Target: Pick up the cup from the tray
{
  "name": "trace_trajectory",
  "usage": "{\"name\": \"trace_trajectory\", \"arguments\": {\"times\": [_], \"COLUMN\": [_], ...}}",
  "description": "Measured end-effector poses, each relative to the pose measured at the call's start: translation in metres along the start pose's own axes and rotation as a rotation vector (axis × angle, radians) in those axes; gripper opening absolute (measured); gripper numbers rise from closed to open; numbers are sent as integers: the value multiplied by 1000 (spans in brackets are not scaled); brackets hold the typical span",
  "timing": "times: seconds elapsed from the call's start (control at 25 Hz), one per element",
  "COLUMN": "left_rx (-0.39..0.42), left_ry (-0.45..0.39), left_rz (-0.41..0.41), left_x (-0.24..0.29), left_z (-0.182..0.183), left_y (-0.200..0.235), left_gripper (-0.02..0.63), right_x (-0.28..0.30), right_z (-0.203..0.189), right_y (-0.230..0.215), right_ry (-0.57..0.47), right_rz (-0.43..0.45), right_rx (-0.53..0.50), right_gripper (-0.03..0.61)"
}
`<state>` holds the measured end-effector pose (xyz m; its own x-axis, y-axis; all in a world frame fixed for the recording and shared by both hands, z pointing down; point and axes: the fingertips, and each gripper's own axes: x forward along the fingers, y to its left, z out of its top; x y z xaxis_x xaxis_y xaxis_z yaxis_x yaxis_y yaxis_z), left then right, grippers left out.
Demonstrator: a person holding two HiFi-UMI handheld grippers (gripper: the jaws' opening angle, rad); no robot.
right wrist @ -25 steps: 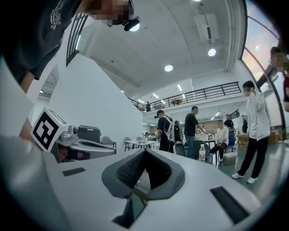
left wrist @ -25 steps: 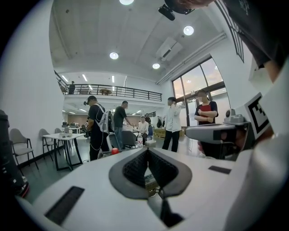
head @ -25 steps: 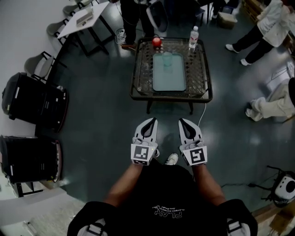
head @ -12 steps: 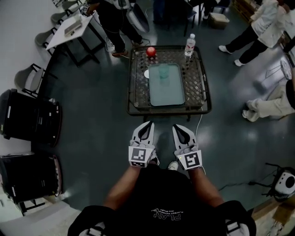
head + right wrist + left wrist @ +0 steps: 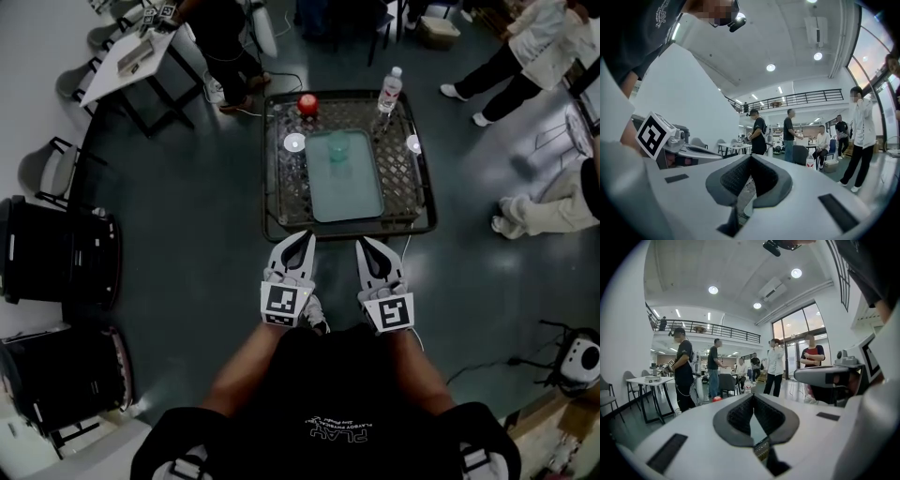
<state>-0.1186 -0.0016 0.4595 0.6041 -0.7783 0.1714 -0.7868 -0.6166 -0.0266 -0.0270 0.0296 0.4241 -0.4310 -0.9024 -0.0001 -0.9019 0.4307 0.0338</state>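
1. The person's black shirt (image 5: 328,394) has one word on it, "PLAY". It looks upside down in the head view. The small print under it is too tiny to read.
2. Two black boxes (image 5: 56,262) sit on the floor at the left, one behind the other.
3. One table (image 5: 279,183) with a dark mesh top stands right in front of the grippers.
4. One pale tray (image 5: 347,192) lies in the middle of the table. Its long side runs away from the person.
5. There are two grippers, side by side and low at the near edge of the table. Each has one cube with a black and white square mark.
6. The left gripper (image 5: 304,237) has its jaws pressed together and holds nothing.
7. The right gripper (image 5: 362,243) has its jaws together too, with nothing in them.
8. One bottle (image 5: 388,91) stands at the far right corner of the table. Its label is red and white, but the words are too small to read.
9. One see-through cup (image 5: 337,147) sits on the far end of the tray, well apart from both grippers. It looks to be standing up, so its long way goes up and down.
10. One red ball (image 5: 307,103) sits at the far edge of the table, left of the bottle.
11. Two small white discs (image 5: 294,142) lie on the mesh, one on each side of the tray near the cup.
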Motion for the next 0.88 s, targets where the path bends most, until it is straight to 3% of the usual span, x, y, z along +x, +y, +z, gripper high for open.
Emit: {"name": "trace_trajectory", "arguments": {"times": [0.32,0.88], "left_rx": [-6,-3], "left_ry": [-10,21], "left_rz": [-24,8], "left_x": [12,61], "left_z": [6,6], "left_y": [17,30], "left_gripper": [8,8], "right_x": [22,63], "right_z": [1,-4], "right_y": [-4,-39], "right_ry": [34,16], "right_rz": [-17,59], "right_rx": [-1,12], "right_gripper": [8,8]}}
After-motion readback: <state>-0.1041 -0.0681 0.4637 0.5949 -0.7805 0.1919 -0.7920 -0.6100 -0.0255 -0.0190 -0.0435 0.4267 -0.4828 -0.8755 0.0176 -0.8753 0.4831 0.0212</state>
